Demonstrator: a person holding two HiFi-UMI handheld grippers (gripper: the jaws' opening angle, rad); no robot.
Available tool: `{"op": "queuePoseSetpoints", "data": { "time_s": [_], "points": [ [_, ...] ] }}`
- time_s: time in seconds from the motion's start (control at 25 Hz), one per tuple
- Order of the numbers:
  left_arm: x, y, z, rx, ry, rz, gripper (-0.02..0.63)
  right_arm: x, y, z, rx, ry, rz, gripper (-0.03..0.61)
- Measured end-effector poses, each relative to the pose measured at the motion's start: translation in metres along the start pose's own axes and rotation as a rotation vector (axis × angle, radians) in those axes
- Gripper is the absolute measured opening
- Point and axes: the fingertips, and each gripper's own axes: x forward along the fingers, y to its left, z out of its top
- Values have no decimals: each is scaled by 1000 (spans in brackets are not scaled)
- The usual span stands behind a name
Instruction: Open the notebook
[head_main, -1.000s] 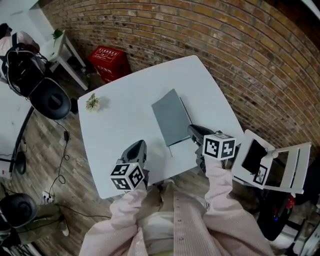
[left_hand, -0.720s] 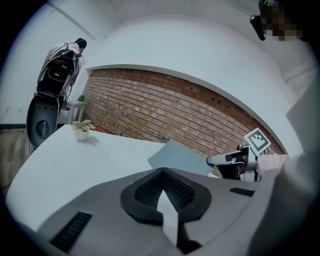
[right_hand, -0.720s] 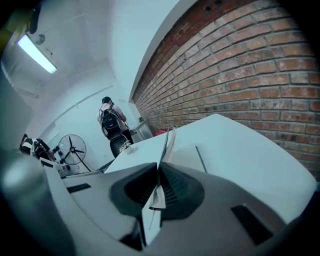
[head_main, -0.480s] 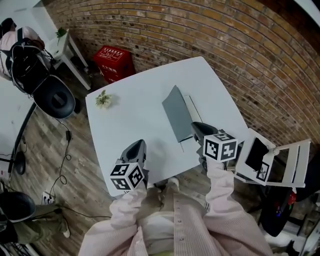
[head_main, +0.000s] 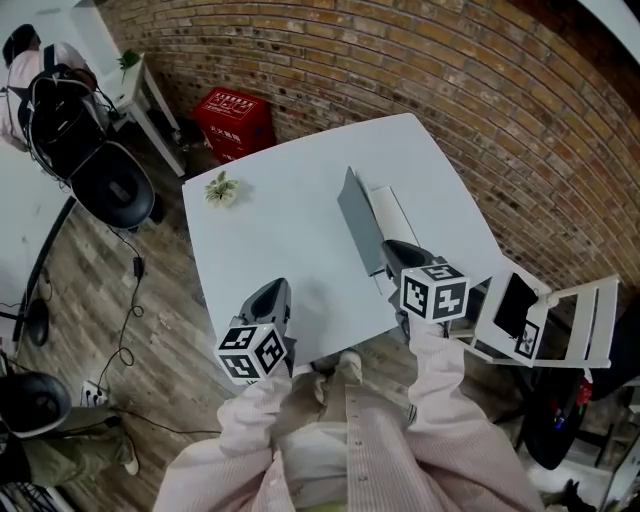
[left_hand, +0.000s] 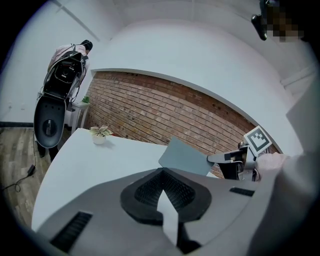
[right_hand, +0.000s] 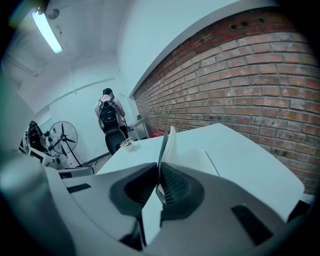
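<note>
The grey notebook lies on the white table, right of the middle. Its grey cover stands nearly upright and bares the white pages beside it. My right gripper is shut on the cover's near edge. In the right gripper view the cover runs edge-on up from between the pads of that gripper. My left gripper hovers shut over the table's near left part and holds nothing. In the left gripper view, past its jaws, I see the raised cover and the right gripper.
A small potted plant stands near the table's far left edge. Behind the table are a red crate and a brick wall. A black chair with a backpack is at the left, and a white stand with a dark screen at the right.
The cover has swung up from lying flat to nearly upright, with my right gripper lifting its edge. The white pages have come into sight. Both hands have shifted a little.
</note>
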Motion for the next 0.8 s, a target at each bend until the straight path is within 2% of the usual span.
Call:
{"op": "queuePoseSetpoints", "data": {
  "time_s": [0.8],
  "points": [
    [-38, 32, -8, 2, 13, 0, -8, 25, 69, -25, -162, -6, -67, 28]
  ]
}}
